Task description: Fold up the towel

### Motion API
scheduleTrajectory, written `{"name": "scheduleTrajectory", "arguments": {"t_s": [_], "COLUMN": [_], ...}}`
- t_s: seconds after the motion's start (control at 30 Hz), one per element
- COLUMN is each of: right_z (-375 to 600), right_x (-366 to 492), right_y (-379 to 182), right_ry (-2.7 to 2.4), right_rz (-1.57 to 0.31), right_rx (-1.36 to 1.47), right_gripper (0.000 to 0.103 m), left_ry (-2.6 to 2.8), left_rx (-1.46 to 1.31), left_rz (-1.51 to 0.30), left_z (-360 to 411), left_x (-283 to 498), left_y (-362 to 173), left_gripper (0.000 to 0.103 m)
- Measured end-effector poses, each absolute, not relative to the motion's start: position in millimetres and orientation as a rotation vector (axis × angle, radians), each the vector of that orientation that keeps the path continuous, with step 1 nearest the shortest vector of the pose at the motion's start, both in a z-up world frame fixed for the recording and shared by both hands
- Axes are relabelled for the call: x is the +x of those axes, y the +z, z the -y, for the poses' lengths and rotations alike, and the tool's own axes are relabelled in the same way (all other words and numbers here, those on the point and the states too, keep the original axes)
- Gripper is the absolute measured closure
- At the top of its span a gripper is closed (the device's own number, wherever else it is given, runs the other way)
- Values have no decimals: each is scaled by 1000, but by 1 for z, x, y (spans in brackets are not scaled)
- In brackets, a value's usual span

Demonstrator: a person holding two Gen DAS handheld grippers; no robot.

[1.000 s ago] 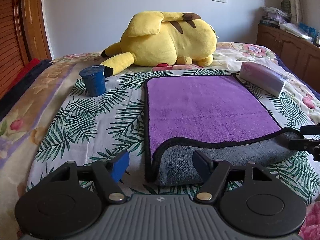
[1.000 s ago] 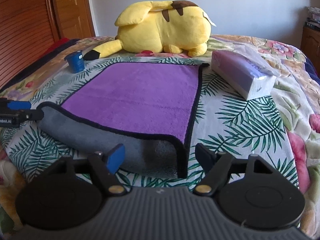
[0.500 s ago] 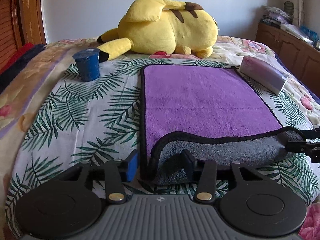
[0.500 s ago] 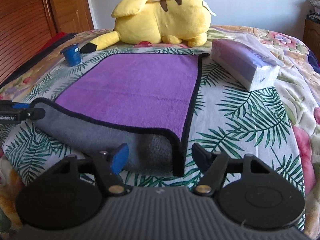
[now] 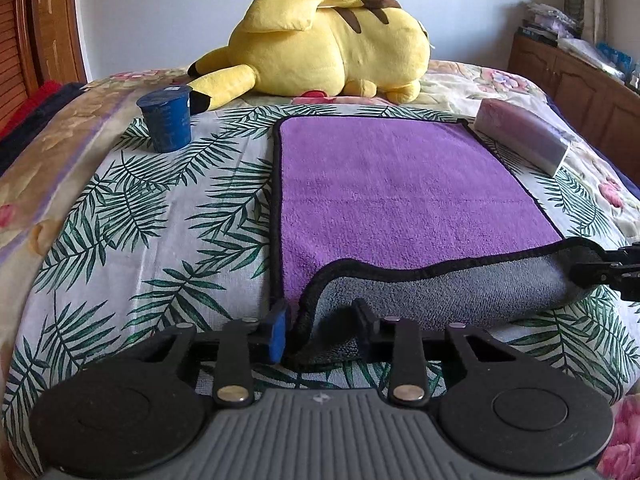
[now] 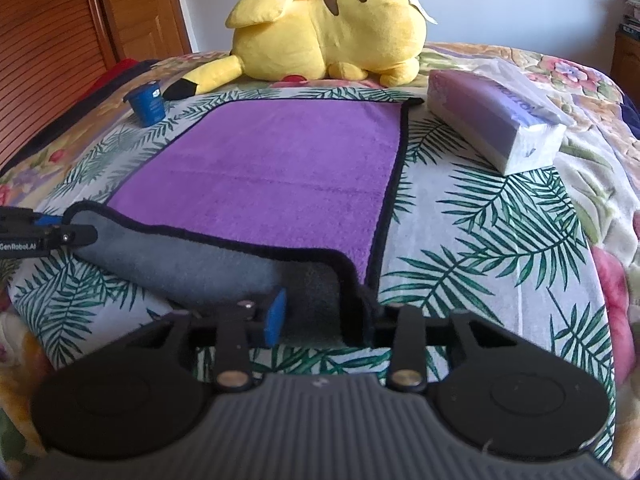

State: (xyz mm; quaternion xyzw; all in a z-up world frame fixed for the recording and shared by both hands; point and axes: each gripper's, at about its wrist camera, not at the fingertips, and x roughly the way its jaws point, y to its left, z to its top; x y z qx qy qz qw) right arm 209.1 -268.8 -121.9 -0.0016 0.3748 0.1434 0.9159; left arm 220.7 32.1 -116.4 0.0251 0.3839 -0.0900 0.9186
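Both claws (left, right) around towel corners.

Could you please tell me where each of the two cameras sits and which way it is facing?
Left wrist: rides behind the left tongs, facing across the bed; they straddle the purple-and-grey towel's near left corner; right tongs enter at right.
Right wrist: rides behind the right tongs, straddling the near right corner; left tongs enter at left.
Shared: towel, yellow plush toy, blue cup, tissue pack.
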Motion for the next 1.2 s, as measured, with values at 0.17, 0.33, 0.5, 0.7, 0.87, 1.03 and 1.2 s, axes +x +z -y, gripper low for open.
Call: {"name": "scheduleTrajectory", "arguments": {"t_s": [0.17,0.33,0.5,0.7,0.87,1.03,1.2], "right_z": [270,270,270,272,274,276,277], "right_x": [210,209,209,208,207,206,206], "right_y": [-122,-122,-121,-118,-113,-111,-109], "right_ry": [291,297,300,288,286,285,286], "right_rz": [-770,-767,-758,-734,-701,-679,-662], "right_rx": [-7,-12,-13,-6,8,19,24], "right_gripper": [78,84,95,96,96,96,96], "left_ry": [-182,-183,-190,-197,-201,-204,-210], "left_rx": [55,57,61,65,66,66,69], "left_rz": [-795,-792,-771,-722,-699,-681,-660], "left_z": [-31,-31,-29,-28,-27,-27,-25], "left_x": [220,219,217,214,212,211,208], "left_y": [-118,-119,-115,-103,-97,-93,-87], "left_gripper": [70,85,95,96,97,97,97]}}
